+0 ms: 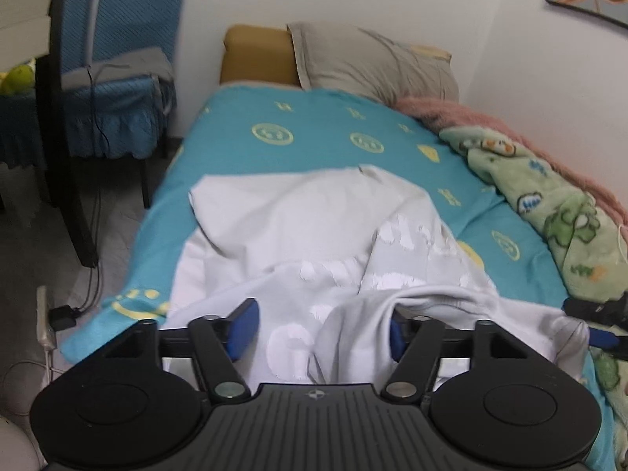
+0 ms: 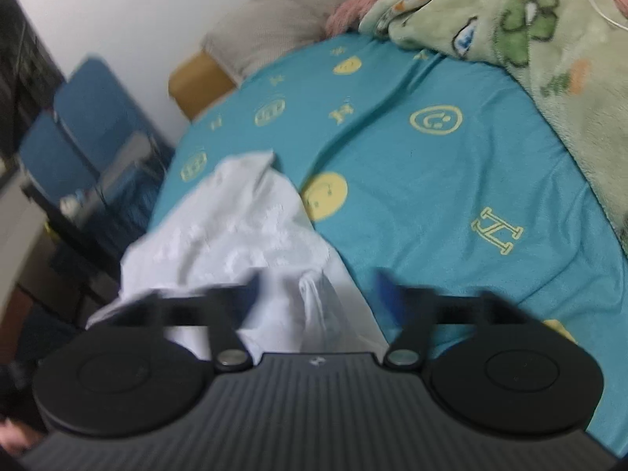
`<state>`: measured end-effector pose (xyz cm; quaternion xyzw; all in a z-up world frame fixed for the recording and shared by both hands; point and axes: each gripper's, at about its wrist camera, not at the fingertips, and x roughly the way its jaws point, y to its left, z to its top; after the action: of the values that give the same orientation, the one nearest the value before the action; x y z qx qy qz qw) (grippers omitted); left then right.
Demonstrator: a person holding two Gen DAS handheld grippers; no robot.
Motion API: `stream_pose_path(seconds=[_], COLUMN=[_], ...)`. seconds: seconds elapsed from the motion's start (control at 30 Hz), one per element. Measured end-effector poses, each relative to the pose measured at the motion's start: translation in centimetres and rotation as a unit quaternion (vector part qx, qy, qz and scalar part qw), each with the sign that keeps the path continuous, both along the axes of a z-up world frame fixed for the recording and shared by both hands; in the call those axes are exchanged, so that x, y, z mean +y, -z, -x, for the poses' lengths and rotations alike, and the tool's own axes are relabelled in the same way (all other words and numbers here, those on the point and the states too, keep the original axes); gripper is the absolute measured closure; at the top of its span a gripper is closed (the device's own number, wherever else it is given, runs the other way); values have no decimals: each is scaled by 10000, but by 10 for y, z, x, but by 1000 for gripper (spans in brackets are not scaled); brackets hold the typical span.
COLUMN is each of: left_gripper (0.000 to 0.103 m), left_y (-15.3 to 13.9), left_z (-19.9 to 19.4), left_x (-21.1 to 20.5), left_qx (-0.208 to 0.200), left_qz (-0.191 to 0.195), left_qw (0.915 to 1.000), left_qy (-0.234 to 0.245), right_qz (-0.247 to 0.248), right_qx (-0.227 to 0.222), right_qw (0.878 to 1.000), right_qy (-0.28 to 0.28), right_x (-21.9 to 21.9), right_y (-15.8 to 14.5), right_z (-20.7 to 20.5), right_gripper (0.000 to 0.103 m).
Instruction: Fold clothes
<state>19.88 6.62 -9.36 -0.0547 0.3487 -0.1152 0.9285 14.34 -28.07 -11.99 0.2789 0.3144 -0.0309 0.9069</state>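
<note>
white garment (image 1: 306, 235) crumpled on teal sheet (image 1: 274, 121) | left gripper (image 1: 320, 327) and right gripper (image 2: 314, 288) both spread, gripping nothing | green blanket (image 1: 549, 204), grey pillow (image 1: 373, 62) beside wall | blue chair (image 1: 117, 78) left

Left wrist cam: low over bed foot, faces pillow (image 1: 376, 62). Right wrist cam: close, tilted, angled across teal sheet (image 2: 451, 180). Shared: white garment (image 1: 298, 235), green blanket (image 2: 549, 39), pillow.

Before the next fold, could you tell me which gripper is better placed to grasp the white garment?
Probably left. The left gripper is open with a raised fold of the white garment between its fingers; the right gripper is open at the garment's edge.
</note>
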Motion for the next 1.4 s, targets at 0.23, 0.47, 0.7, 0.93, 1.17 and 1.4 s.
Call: stream_pose_path(seconds=[0.23, 0.47, 0.7, 0.93, 1.17, 1.4], left_gripper=[22, 22, 23, 23, 24, 24], left_y=[-35, -54, -52, -53, -49, -51], left_z=[34, 63, 56, 51, 45, 48], left_x=[7, -19, -18, -4, 0, -4], left_qx=[-527, -1228, -1173, -1141, -1079, -1221], left_qz=[-218, -890, -548, -137, 7, 117], left_qw=[9982, 9883, 9916, 9933, 9940, 9924], left_qy=[-194, 130, 28, -91, -150, 8], right_qz=[-550, -795, -67, 1985, 2059, 974], right_qx=[-186, -39, -373, -453, -546, -1686], right_qw=[9963, 9922, 9975, 9577, 9729, 9796], right_qy=[636, 955, -593, -2032, -900, 493], right_x=[-24, -37, 13, 98, 76, 25], right_y=[-5, -1, -9, 5, 9, -26], right_z=[18, 30, 19, -7, -14, 23], right_gripper=[21, 20, 19, 21, 21, 21])
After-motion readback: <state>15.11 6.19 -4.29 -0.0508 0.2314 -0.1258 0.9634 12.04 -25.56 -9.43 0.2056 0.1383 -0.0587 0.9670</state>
